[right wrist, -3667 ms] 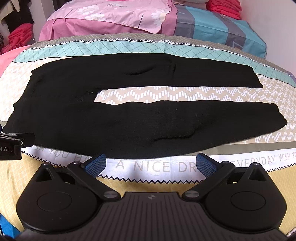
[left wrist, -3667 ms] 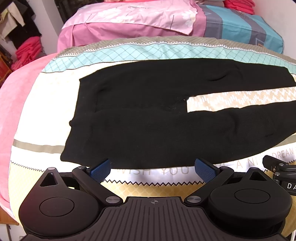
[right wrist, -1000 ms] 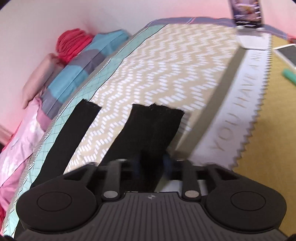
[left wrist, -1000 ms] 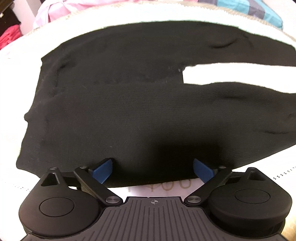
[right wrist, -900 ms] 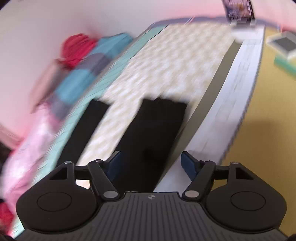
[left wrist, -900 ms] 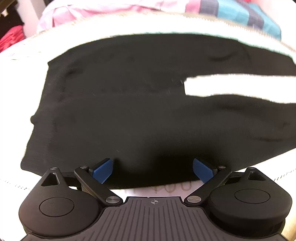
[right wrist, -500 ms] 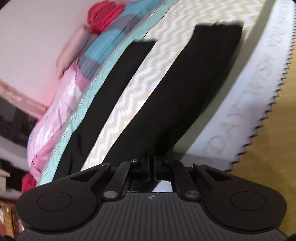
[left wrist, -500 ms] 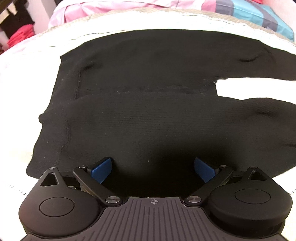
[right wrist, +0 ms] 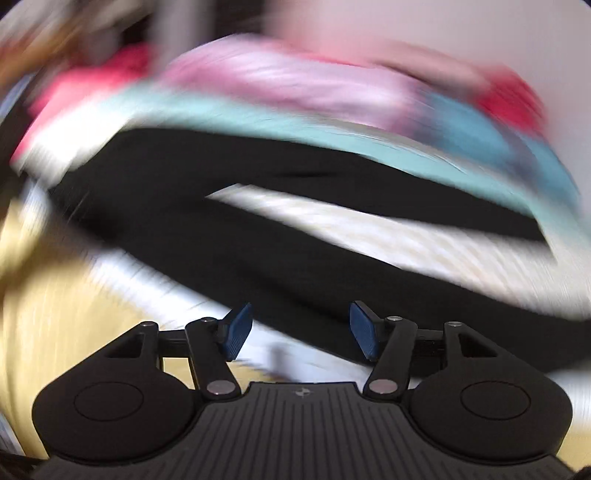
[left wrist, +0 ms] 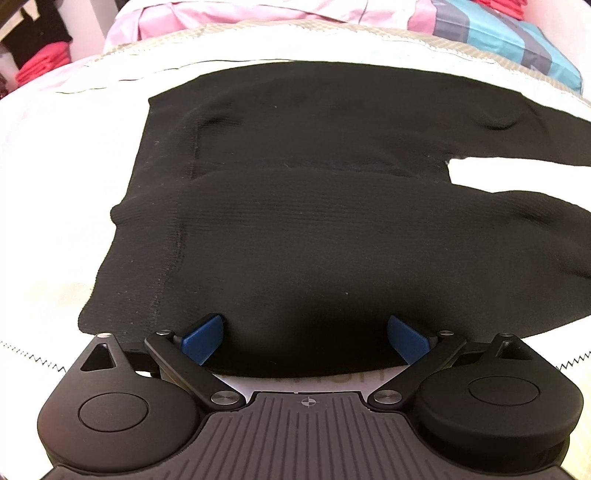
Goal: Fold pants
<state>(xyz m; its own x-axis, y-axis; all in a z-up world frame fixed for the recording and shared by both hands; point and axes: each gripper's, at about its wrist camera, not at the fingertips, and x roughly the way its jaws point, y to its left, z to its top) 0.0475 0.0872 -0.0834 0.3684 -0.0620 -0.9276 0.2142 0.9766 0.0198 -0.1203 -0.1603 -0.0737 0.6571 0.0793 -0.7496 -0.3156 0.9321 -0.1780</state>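
Note:
Black knit pants [left wrist: 314, 206] lie flat on the bed, waistband at the left, both legs running off to the right. My left gripper [left wrist: 306, 338] is open, its blue pads straddling the near edge of the pants' hip area just above the fabric. The right wrist view is heavily motion-blurred; it shows the pants [right wrist: 295, 236] with the two legs splayed apart. My right gripper [right wrist: 301, 330] is open and empty, low over the near leg's edge.
The bed sheet [left wrist: 55, 206] is pale with a zigzag-trimmed band along the near edge. Pink and blue folded bedding [left wrist: 332, 14] is piled at the far side. Red clothes [left wrist: 40, 66] are stacked at the far left.
My right gripper, shut on the near leg's cuff half a second ago, has opened and swung round to face the pants' length. My left gripper shifted left toward the waistband, still open.

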